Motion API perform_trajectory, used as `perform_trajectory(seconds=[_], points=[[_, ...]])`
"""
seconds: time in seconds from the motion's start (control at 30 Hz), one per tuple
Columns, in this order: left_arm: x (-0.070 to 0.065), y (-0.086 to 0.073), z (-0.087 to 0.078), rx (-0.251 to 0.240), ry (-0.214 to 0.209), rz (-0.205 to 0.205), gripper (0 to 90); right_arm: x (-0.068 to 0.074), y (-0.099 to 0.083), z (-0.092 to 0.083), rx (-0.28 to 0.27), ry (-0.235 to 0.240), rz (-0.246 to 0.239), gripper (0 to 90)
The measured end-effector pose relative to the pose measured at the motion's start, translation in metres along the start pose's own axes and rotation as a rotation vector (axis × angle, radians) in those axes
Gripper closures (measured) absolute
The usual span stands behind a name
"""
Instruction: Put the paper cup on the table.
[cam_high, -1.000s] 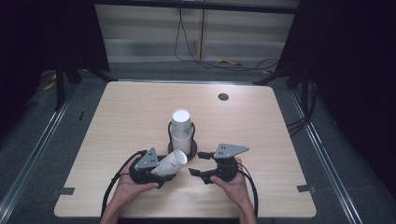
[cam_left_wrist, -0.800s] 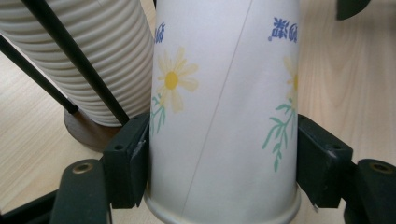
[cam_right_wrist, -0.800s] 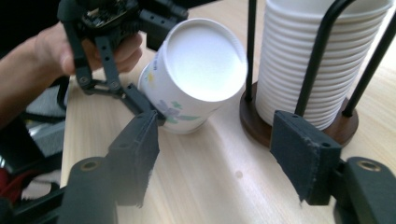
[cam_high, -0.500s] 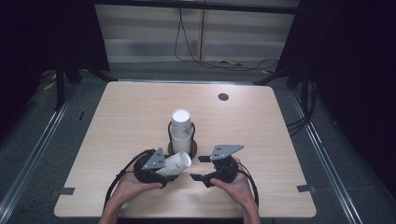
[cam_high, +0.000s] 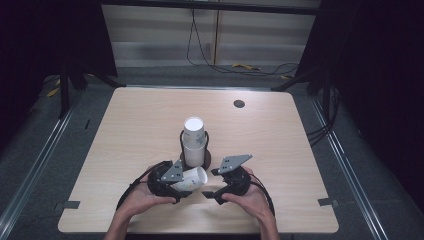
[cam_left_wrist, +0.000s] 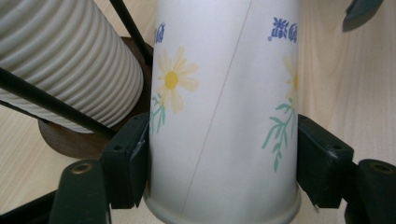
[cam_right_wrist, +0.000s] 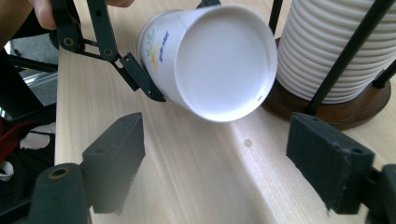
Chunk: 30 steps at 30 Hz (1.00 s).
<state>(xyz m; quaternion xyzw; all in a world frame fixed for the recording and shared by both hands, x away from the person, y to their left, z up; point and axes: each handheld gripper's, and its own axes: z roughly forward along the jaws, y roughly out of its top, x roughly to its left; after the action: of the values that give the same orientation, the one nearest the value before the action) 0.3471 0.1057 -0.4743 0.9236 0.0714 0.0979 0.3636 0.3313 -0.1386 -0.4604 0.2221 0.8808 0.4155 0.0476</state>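
A white paper cup (cam_high: 192, 178) with a yellow flower print lies on its side just above the table, near the front edge. My left gripper (cam_high: 186, 184) is shut on it, and both pads press the cup wall (cam_left_wrist: 224, 116). The cup's white round end (cam_right_wrist: 215, 60) faces my right gripper (cam_high: 212, 183). That gripper's jaws have just been opening and now stand open (cam_right_wrist: 224, 163) over bare wood, a little short of the cup. Just behind the cup, a stack of ribbed white cups (cam_high: 194, 137) stands upright in a black rod holder on a round wooden base (cam_high: 192, 161).
The light wooden table (cam_high: 125, 130) has a small dark round spot (cam_high: 239, 104) at the back right. Cables (cam_high: 240, 67) lie on the floor beyond the table. The holder's rods (cam_right_wrist: 345, 51) and base (cam_right_wrist: 345, 114) stand close on the right gripper's right.
The right gripper's jaws have spread wider apart. The left gripper and the cup in it have hardly shifted.
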Motion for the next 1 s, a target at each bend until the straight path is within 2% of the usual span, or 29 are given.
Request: perform_trajectory(seconds=[0.33,0.47,0.6,0.87,1.0], points=[[0.0,0.003,0.003,0.025,-0.004,0.01,28.6,-0.005,0.001,0.006,0.059,0.0,0.001,20.4],[-0.001,0.008,0.003,0.058,0.003,0.038,29.1,-0.005,0.003,0.004,0.049,-0.009,0.003,18.3],[-0.002,0.01,0.004,0.061,0.001,0.042,29.2,-0.006,0.006,0.003,0.063,-0.01,0.001,18.9],[-0.002,0.011,0.003,0.072,-0.009,0.051,29.6,-0.007,0.012,0.006,0.104,0.024,-0.022,27.0],[-0.002,0.011,0.002,0.064,-0.019,0.052,29.7,-0.009,0.016,0.007,0.121,0.058,-0.034,29.6]])
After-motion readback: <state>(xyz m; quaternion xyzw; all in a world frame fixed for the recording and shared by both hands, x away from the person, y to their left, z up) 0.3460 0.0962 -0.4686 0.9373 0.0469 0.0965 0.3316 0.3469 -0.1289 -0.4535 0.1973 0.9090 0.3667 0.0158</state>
